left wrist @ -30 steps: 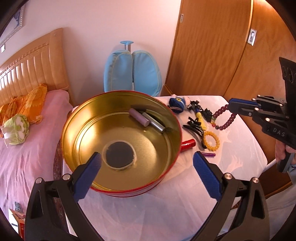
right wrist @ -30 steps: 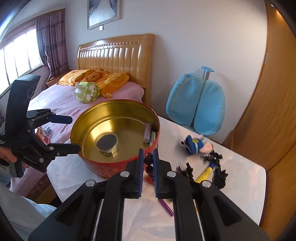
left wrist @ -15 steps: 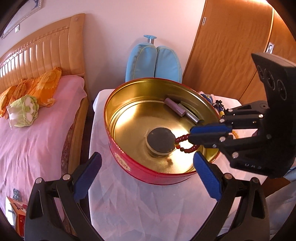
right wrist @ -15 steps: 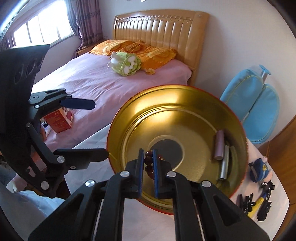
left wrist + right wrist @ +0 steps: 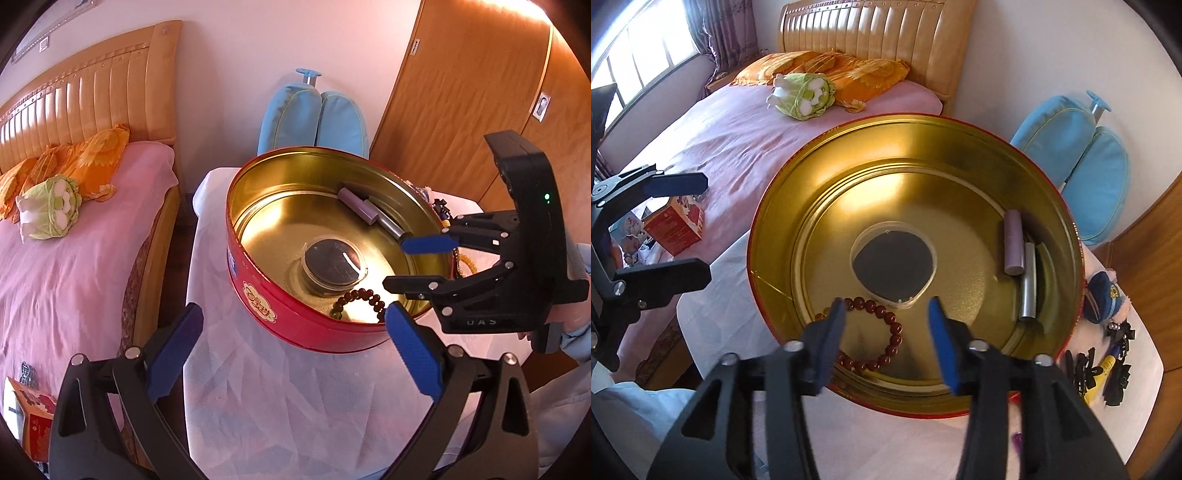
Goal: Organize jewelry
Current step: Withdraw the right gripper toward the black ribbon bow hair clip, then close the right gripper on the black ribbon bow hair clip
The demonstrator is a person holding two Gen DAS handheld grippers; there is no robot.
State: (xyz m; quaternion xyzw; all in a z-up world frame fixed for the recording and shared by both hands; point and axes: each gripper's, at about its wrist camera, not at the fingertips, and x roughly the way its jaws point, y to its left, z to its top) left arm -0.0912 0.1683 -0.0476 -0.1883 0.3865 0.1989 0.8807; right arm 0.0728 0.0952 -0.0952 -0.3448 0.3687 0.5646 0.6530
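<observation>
A round red tin (image 5: 258,295) with a gold inside (image 5: 960,206) stands on the white-clothed table. A dark red bead bracelet (image 5: 886,332) lies on the tin's floor near the front wall; it also shows in the left wrist view (image 5: 360,297). My right gripper (image 5: 886,332) is open and empty just above the bracelet, over the tin's near rim; it shows in the left wrist view (image 5: 404,264) too. My left gripper (image 5: 291,354) is open and empty, short of the tin.
In the tin lie a round clear-lidded case (image 5: 894,267), a mauve tube (image 5: 1013,243) and a silver tube (image 5: 1028,282). Right of the tin lie black hair clips (image 5: 1082,369), a yellow item (image 5: 1102,373), a blue plush (image 5: 1104,297) and an amber bracelet (image 5: 467,260). A bed (image 5: 74,236) stands left.
My right gripper opened and let go of the dark red bracelet, which now lies on the tin's floor. The left gripper drew back and swung left.
</observation>
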